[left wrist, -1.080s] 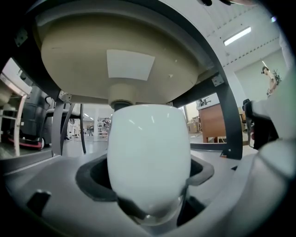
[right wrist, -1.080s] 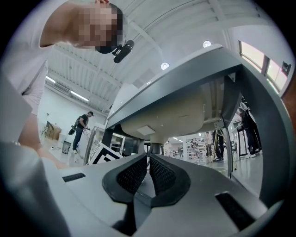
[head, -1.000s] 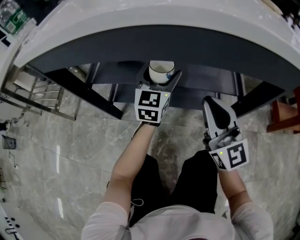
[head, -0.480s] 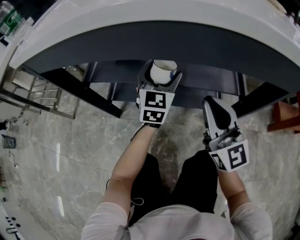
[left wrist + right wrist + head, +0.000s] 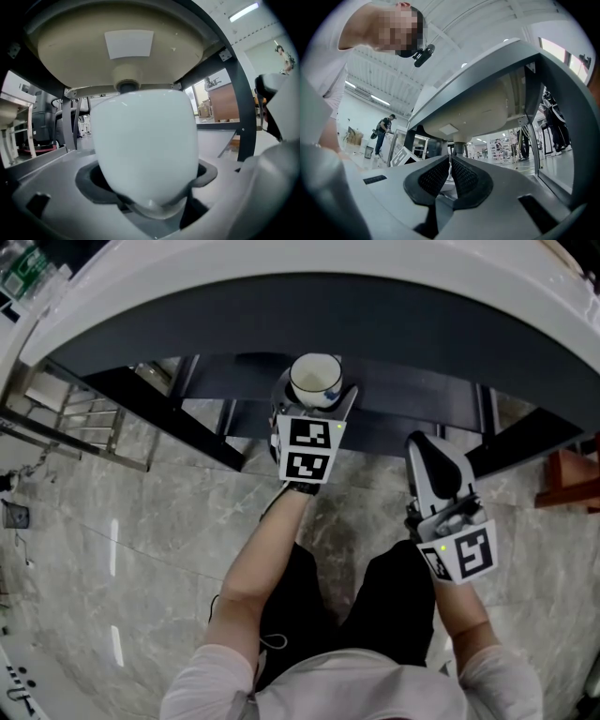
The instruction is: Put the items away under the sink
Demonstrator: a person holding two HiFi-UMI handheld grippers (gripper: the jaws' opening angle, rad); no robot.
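Head view: my left gripper [image 5: 315, 395] clamps the upright white cup [image 5: 315, 377] wide-jawed at the front rim of the sink [image 5: 281, 263], ahead of my right gripper [image 5: 429, 448]; left gripper view: the drain [image 5: 126, 86] sits just above and beyond the cup, so I judge the storage space lies forward and down; right gripper view: jaws together, empty.
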